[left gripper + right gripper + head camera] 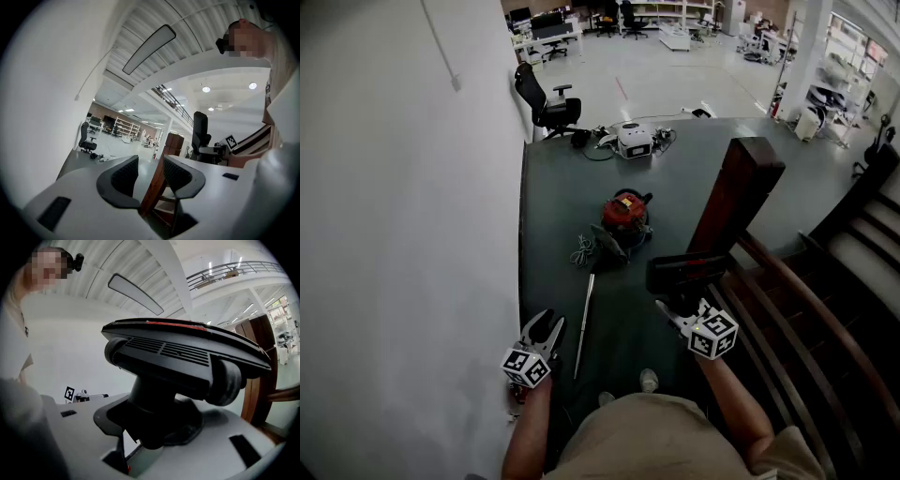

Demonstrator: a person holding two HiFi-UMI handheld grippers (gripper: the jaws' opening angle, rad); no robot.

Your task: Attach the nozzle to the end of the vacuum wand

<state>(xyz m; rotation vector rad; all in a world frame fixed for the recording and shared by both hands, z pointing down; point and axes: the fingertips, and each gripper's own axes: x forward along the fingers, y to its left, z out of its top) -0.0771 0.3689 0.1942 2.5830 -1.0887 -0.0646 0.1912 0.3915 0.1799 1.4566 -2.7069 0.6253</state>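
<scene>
1. Lower right in the head view, the right gripper [670,314] has its jaws clenched on the neck of the black nozzle [686,273], which is held off the floor [562,197].
2. Lower left, the left gripper [544,330] has its jaws released and empty.
3. The silver wand [584,323] lies on the floor just right of the left gripper, running up toward the red vacuum [625,214] at centre frame.

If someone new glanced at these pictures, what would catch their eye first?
Most striking is the wide black nozzle, which fills the right gripper view with its neck clamped in the right gripper. Ahead on the green floor sits the red vacuum. The thin metal wand lies between it and the person, just right of the open, empty left gripper.
</scene>
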